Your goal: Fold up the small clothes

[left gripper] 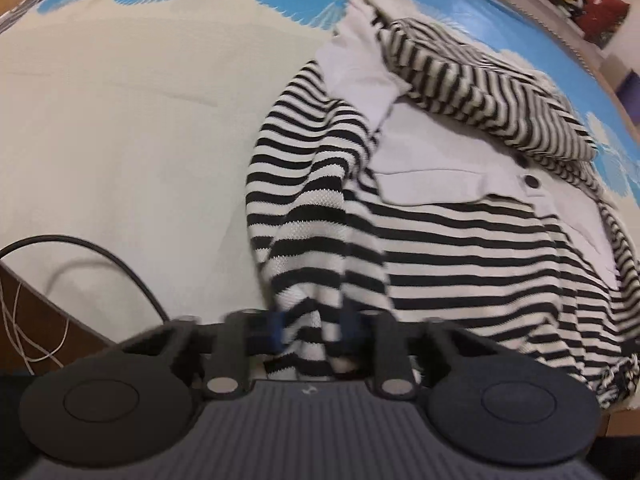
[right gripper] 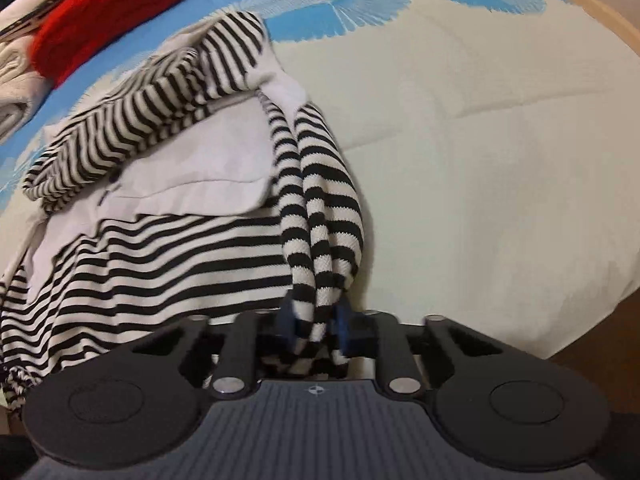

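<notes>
the striped top [left gripper: 460, 248] lies rumpled on the bed [left gripper: 120, 128], its white collar panel [left gripper: 432, 168] showing and one sleeve [left gripper: 480, 88] thrown across the upper part. the left gripper [left gripper: 310, 330] is clamped on a bunched fold of the striped fabric, and the right gripper [right gripper: 314, 320] is likewise pinched tight on a rope-like twist of it. to do this fold well, i would lift both holds level and apart so the twisted cloth opens flat, then carry the edge over the body in one even sweep and lay it down without dragging the collar askew. both views are motion-blurred near the fingers, so how much cloth sits in each pinch is hard to judge. no basket or bin shows; a red folded garment [right gripper: 108, 12] and pale ones [right gripper: 16, 76] sit stacked at the bed's far edge.
</notes>
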Demonstrator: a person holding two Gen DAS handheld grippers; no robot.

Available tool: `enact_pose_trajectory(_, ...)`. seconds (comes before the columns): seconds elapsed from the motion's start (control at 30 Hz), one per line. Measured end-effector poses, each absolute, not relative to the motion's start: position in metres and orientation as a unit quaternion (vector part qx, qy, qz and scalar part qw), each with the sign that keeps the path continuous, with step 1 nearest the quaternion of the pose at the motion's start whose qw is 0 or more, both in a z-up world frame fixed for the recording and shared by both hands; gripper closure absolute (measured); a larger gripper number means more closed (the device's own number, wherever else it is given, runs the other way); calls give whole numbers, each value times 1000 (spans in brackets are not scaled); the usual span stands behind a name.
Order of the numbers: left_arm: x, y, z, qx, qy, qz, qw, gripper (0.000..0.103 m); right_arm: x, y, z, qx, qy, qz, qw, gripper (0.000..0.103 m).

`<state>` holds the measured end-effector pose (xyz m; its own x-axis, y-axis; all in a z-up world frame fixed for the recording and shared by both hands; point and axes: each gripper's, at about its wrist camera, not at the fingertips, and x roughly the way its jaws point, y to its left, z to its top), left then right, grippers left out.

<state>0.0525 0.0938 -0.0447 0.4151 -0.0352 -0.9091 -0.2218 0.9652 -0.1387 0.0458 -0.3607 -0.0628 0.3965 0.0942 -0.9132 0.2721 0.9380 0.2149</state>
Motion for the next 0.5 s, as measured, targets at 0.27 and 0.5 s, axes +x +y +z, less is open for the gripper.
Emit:
enact_pose_trajectory(0.27, 35, 87, -5, -119, 482, 40, 867, 94, 30, -375, -8, 203, 466, -34, 860, 96)
enact_pose_trajectory(0.5, 14, 82, 61, -112, 429, -4, 896, 94, 8, -405, 62, 228, 404, -11, 886, 96)
